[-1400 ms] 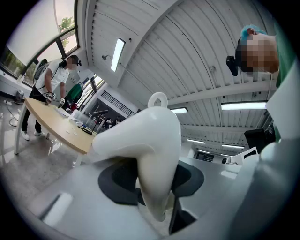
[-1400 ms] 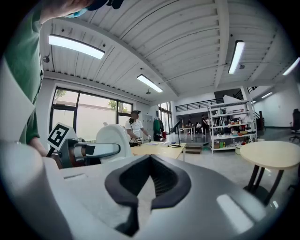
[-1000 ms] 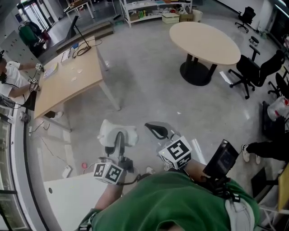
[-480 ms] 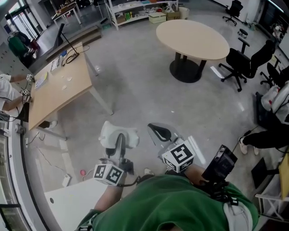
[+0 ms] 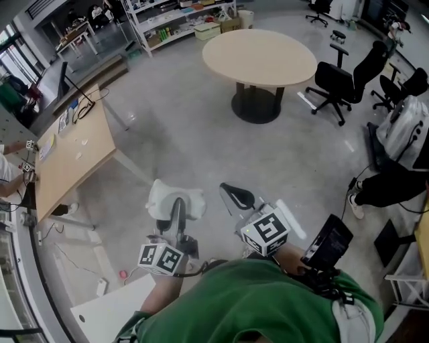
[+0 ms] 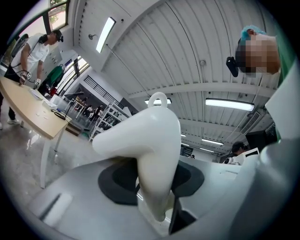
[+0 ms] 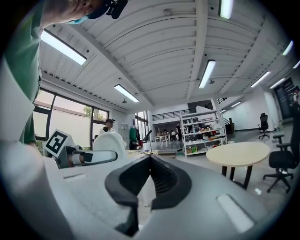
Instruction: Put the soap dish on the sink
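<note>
A white soap dish (image 5: 173, 198) is carried above the floor, clamped on its edge by my left gripper (image 5: 177, 209). In the left gripper view the soap dish (image 6: 145, 145) fills the middle, standing up between the dark pads (image 6: 117, 180), and the left gripper (image 6: 157, 190) is shut on it. My right gripper (image 5: 234, 195) is held level beside it on the right, apart from the dish. In the right gripper view the right gripper (image 7: 150, 165) has its jaws together at the tips with nothing between them, and the soap dish (image 7: 110, 140) shows at the left. No sink is in view.
A round table (image 5: 260, 57) stands ahead, with office chairs (image 5: 348, 77) to its right. A long wooden table (image 5: 70, 157) is at the left, with a person (image 5: 7, 171) at it. Shelves (image 5: 181, 17) line the back. A white surface (image 5: 107, 311) lies at the lower left.
Both grippers keep their pose in front of the body while the room slides left in the head view: the round table and the wooden table have shifted leftward.
</note>
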Demonstrator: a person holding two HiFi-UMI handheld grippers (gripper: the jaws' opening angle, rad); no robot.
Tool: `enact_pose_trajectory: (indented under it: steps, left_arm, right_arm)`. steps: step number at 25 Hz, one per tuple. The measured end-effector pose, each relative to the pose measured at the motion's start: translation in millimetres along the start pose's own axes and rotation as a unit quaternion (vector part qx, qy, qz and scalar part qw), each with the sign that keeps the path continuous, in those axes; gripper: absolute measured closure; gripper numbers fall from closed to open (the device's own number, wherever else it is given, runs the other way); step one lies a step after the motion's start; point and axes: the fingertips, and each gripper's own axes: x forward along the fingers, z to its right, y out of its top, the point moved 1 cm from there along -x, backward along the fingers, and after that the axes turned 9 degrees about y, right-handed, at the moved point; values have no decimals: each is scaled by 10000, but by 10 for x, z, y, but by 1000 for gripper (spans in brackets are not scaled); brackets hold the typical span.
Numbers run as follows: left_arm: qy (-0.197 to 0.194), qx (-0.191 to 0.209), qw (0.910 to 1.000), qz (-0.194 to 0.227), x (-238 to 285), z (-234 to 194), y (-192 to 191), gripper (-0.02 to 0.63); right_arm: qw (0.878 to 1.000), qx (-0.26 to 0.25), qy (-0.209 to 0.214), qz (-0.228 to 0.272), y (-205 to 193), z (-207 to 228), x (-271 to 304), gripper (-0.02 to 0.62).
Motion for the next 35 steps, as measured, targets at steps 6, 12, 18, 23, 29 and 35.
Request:
enact_pose_trajectory:
  steps: [6, 12, 18, 23, 29, 35]
  left_arm:
    - [-20, 18, 10000, -87, 353, 245, -131, 451]
    - [-174, 6, 9998, -132, 707, 406, -235, 453]
    - [-460, 58, 9984, -318, 1115, 412, -266, 453]
    - [-788, -2, 9959, -447, 1560, 313, -255, 452]
    - [-1194, -76, 9915, -507, 2090, 151, -87, 453]
    - [-1560, -162, 9857, -609, 2405, 115, -111, 453]
  right_arm:
    - [9999, -1, -153, -45, -28, 421, -156, 594]
    - [9991, 24, -383, -154, -65, 813, -257, 594]
    - [9966, 153, -790, -195, -107, 1145, -197, 594]
    - [9929, 122, -1155, -240, -96, 1428, 20, 594]
    - [9873, 7, -1571, -237, 48, 1697, 390, 594]
    - [9805, 20, -1951, -235, 83, 1872, 491, 594]
